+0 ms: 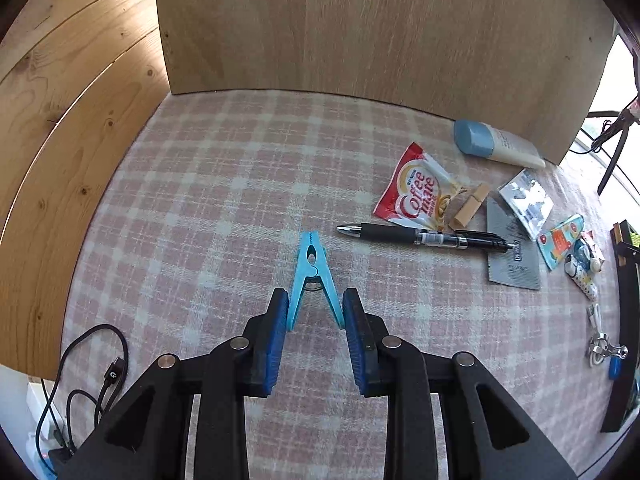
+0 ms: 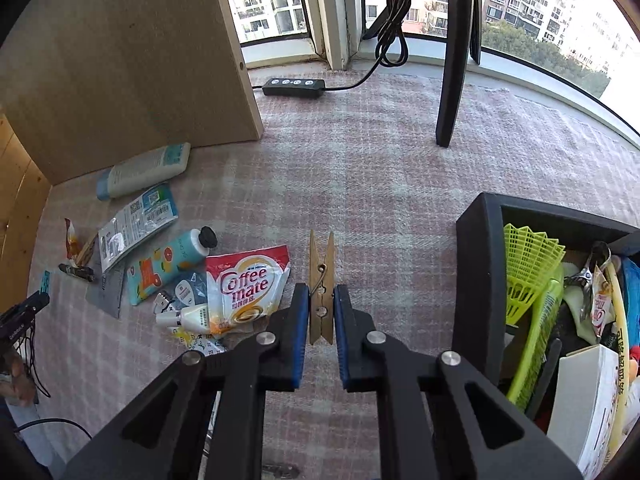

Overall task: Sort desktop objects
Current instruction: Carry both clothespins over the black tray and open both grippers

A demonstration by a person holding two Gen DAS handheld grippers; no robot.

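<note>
We have the left gripper (image 1: 315,310) clamped on the splayed handle legs of a blue plastic clothespin (image 1: 313,276), held above the checked tablecloth (image 1: 200,200). The right gripper (image 2: 321,312) is shut on the flat sides of a wooden clothespin (image 2: 321,288) beside the black storage box (image 2: 476,240). Both pegs look light and stiff. We judge the blue one's sprung legs may slip or snap open, so a grip nearer the pivot seems safer.

A pen (image 1: 424,236) lies on the bench (image 1: 224,200) before a sachet (image 1: 416,194). A tube (image 1: 496,145) lies behind, against the board (image 1: 360,28).
</note>
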